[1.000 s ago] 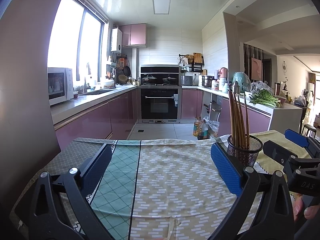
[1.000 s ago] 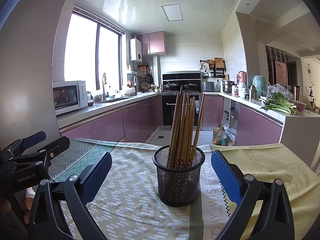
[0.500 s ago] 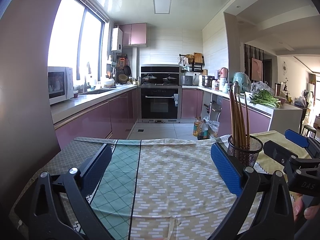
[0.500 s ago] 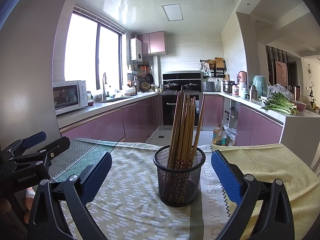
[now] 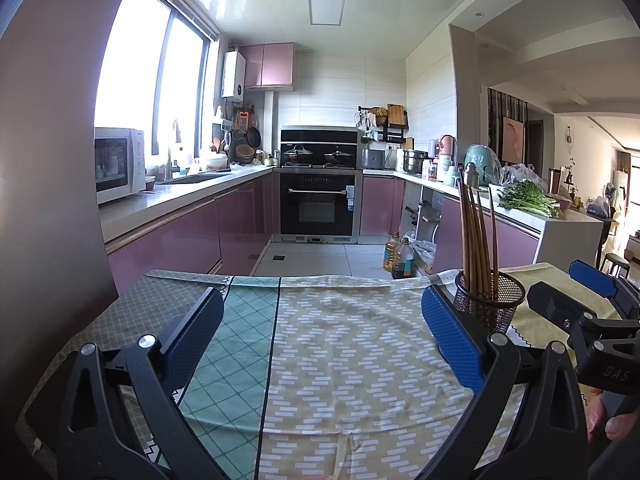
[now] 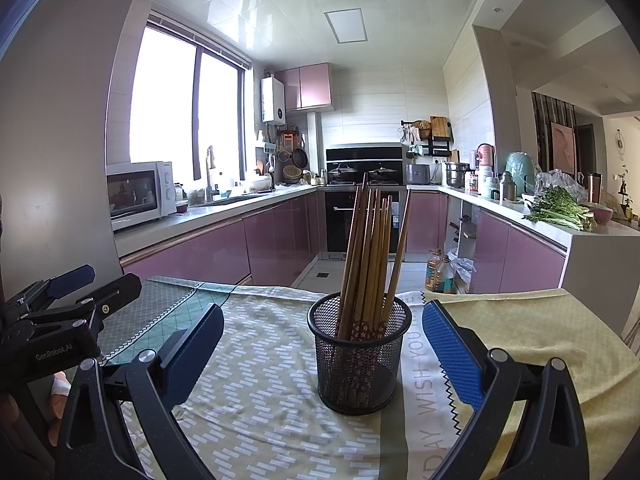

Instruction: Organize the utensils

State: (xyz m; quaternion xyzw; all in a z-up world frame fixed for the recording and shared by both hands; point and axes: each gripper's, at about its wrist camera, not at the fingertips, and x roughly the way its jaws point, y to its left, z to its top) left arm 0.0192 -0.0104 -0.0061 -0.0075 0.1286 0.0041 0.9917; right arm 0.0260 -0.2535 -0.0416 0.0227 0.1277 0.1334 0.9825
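While both grippers hover over the cloth [image 5: 340,360], neither one holds anything. Farthest left, the left gripper [image 5: 322,334] has its jaws spread wide, with only bare patterned cloth between its blue pads [image 5: 452,344]; a green checked strip lies under its left finger. Ahead of its right finger and a little to the right stands the cup [image 5: 489,304] (black wire mesh), just beyond that fingertip, and I cannot tell whether the two touch. Brown chopsticks [image 5: 476,240] rise from it, fanned slightly.

Further right, the right gripper [image 6: 323,330] is likewise wide, empty, and aimed straight at the cup [image 6: 360,356], which stands upright on the cloth between and just ahead of its two fingers, touching neither. Inside, the chopsticks [image 6: 370,256] lean mostly left, one splaying out to the right. At the left edge of the right wrist view the left gripper [image 6: 68,300] shows from the side, well apart from the cup. Beyond the right finger the cloth turns plain yellow.
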